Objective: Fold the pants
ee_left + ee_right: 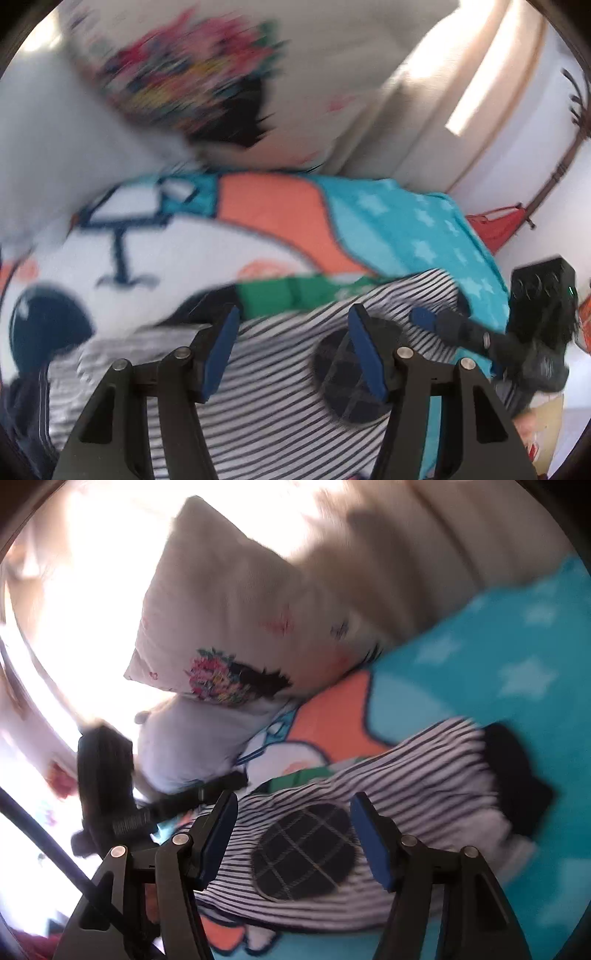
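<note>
In the left wrist view, the left hand-held gripper [293,350] stands open and holds nothing; the striped pants [280,398] lie under it on a colourful blanket [406,229].

In the right wrist view, the right hand-held gripper [293,834] is also open and empty above the pants [406,775], near a pillow [229,609].

The pants [369,797] lie on the blanket [498,657]. Behind them, a pillow [229,627] leans on top of another pillow [192,746]. Both grippers, left [293,354] and right [293,834], hang over the pants, and nothing is between their jaws.
</note>
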Tool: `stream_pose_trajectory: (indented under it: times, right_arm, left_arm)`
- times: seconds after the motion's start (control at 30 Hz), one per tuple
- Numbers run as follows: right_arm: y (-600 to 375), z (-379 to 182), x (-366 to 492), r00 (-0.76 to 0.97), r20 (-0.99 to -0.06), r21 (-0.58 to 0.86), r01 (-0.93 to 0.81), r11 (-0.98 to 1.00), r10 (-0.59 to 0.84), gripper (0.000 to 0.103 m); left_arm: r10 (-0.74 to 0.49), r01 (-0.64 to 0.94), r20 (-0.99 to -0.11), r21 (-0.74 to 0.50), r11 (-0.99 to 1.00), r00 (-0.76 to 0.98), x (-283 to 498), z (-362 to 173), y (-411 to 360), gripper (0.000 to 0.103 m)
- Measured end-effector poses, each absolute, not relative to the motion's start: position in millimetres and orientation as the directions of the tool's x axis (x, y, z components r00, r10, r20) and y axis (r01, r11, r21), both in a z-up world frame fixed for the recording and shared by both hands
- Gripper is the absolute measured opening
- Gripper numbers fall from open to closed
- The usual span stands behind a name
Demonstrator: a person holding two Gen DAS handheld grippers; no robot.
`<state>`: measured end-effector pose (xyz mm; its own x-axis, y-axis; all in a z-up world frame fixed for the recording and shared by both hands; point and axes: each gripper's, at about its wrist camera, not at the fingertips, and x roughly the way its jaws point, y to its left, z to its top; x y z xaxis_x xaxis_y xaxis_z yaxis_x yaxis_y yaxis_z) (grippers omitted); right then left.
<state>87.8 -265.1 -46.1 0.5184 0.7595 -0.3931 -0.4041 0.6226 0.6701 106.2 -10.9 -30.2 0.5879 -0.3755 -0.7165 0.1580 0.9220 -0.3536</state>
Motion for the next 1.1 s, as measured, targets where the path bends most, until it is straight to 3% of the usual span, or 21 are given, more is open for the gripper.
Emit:
stream_pose_trajectory:
  times: [0.1, 0.17, 0.23, 0.33, 0.5, 0.53, 0.6, 0.7, 0.83, 0.97, 1.1]
  right_arm:
    - [-261, -64, 105, 0.489, -0.449, 0.681, -0.355, 0.641, 0.748, 0.066]
    - [-265, -68, 113, 0.501, -0.463, 0.672, -0.34, 0.658, 0.731, 0.058]
    - [-270, -67, 114, 0.516, -0.461, 0.67, -0.331, 0.665, 0.722, 0.058]
    - [-278, -63, 115, 0.574, -0.458, 0.647, -0.308, 0.698, 0.678, 0.056]
    - [-288, -52, 108, 0.642, -0.475, 0.6, -0.265, 0.755, 0.602, 0.057]
    - [-286, -47, 105, 0.65, -0.47, 0.59, -0.272, 0.761, 0.597, 0.061]
    - [-277, -37, 94, 0.656, -0.463, 0.558, -0.307, 0.771, 0.596, 0.069]
    - [-254, -33, 88, 0.605, -0.471, 0.541, -0.376, 0.752, 0.642, 0.069]
    - [-218, -47, 99, 0.492, -0.497, 0.577, -0.428, 0.695, 0.715, 0.069]
    - [-197, -68, 119, 0.397, -0.513, 0.628, -0.43, 0.648, 0.761, 0.07]
    - [-194, -77, 140, 0.402, -0.536, 0.623, -0.404, 0.669, 0.742, 0.068]
  left_arm:
    - [-0.288, 0.073, -0.758, -0.305, 0.95, 0.586, 108, -51, 9, 0.06]
    - [-0.323, 0.087, -0.74, -0.34, 0.937, 0.59, 109, -56, 20, 0.06]
    - [-0.306, 0.079, -0.736, -0.327, 0.942, 0.604, 109, -53, 27, 0.06]
    - [-0.203, 0.004, -0.732, -0.264, 0.965, 0.65, 110, -49, 39, 0.06]
    - [-0.258, -0.083, -0.695, -0.417, 0.905, 0.671, 108, -46, 84, 0.06]
    - [-0.255, -0.082, -0.686, -0.417, 0.905, 0.682, 105, -41, 86, 0.06]
    - [-0.234, -0.065, -0.669, -0.389, 0.919, 0.705, 99, -32, 84, 0.062]
    - [-0.19, -0.074, -0.676, -0.341, 0.937, 0.713, 96, -31, 83, 0.07]
    - [-0.167, -0.148, -0.72, -0.353, 0.924, 0.673, 101, -55, 98, 0.069]
    - [-0.131, -0.136, -0.7, -0.313, 0.94, 0.702, 94, -58, 96, 0.07]
    - [-0.098, -0.138, -0.709, -0.268, 0.953, 0.699, 95, -60, 88, 0.07]
